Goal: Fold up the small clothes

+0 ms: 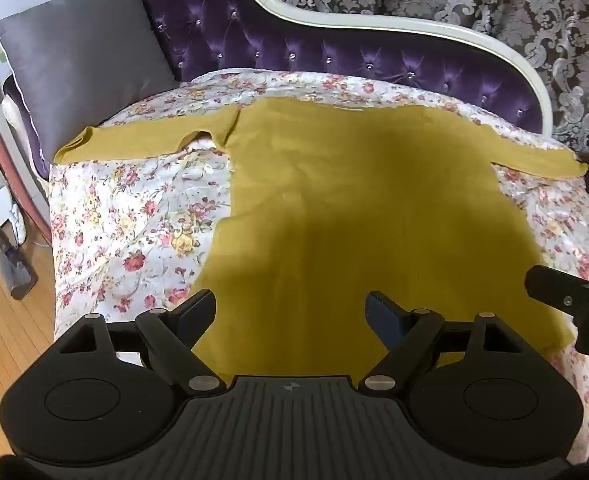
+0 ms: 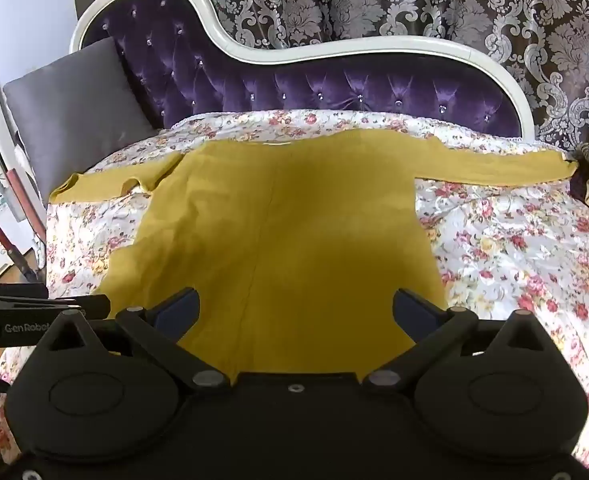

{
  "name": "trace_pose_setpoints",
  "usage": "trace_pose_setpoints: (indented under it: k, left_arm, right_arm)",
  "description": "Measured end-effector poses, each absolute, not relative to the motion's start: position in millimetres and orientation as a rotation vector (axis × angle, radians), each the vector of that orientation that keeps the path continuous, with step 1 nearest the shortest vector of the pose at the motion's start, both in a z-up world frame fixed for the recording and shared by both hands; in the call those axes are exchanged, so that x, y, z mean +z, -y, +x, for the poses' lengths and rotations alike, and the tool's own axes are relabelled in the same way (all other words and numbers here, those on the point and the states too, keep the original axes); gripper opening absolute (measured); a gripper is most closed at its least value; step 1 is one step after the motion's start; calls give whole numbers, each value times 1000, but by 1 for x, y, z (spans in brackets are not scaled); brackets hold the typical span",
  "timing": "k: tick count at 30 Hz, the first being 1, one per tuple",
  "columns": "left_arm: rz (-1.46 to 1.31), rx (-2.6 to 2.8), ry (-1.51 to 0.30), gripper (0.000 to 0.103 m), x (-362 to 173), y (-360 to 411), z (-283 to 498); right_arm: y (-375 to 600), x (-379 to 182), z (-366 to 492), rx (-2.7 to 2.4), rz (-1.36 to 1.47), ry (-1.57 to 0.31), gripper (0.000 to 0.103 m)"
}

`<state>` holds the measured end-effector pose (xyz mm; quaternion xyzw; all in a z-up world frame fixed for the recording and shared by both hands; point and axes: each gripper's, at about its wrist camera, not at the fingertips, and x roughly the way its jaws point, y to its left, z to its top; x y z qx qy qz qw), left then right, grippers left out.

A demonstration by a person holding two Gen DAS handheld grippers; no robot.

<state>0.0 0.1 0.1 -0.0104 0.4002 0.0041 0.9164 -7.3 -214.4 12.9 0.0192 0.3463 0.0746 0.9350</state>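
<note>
Left wrist view: I hold left gripper (image 1: pixel 290 306) and right gripper (image 2: pixel 296 306) spread wide, empty, over the near hem of the mustard top (image 1: pixel 354 200), which lies flat straight ahead, sleeves stretched crosswise, each gripper nearer its own sleeve.

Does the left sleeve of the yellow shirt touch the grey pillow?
Apart. In the left wrist view, floral sheet shows between the left sleeve and the grey pillow.
</note>
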Motion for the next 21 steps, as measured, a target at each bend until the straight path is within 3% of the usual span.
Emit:
trace_pose_setpoints:
  k: [21]
  left_arm:
    - [-8,-5,-838,81,2,7,-5]
  right_arm:
    - [208,1,-10,169,68,-792,102]
